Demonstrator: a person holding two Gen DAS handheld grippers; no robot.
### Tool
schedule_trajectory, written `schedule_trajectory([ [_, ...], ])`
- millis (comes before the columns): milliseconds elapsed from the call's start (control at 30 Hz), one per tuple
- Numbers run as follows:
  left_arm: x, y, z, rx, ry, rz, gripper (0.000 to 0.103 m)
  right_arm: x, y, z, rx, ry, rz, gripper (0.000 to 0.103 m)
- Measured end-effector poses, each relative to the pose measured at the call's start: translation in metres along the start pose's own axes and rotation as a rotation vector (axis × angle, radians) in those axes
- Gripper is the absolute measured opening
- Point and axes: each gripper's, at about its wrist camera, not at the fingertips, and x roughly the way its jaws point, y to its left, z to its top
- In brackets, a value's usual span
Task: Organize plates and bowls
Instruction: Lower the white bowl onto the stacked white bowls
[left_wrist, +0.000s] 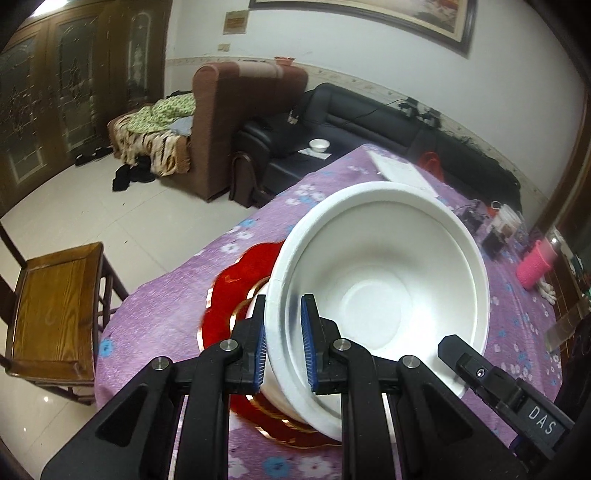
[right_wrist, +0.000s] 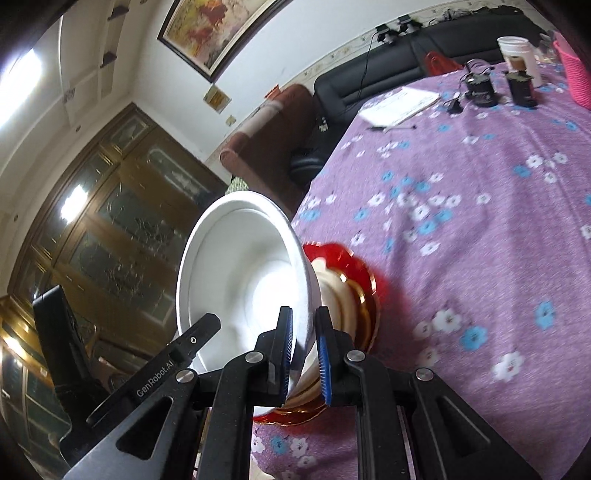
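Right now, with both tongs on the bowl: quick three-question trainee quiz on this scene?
1. True or false: both tongs grip the white bowl by its rim.
2. What lies under the bowl? A) red plate B) notebook C) pink basket
3. Fill in: the tablecloth is ____ with flowers.

Key
1. True: left tongs and right tongs each pinch the rim.
2. A: the red plate, gold-edged, lies on the cloth below it.
3. Purple.
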Motion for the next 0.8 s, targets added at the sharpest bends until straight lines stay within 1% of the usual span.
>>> schedule_trajectory([
  [200, 0.019, 0.014, -0.005, -0.030, 0.055, 0.007, 0.015, 0.022, 0.002, -0.009, 0.003, 0.040, -0.027, 0.012],
  [300, 0.026, 0.018, -0.006, -0.039, 0.074, 0.005, 0.015, 0.026, 0.003, -0.009, -0.003, 0.041, -0.039, 0.012],
  [800, 0.041, 0.028, -0.011, -0.032, 0.111, -0.001, 0.016, 0.041, 0.002, -0.011, 0.007, 0.057, -0.063, 0.012],
])
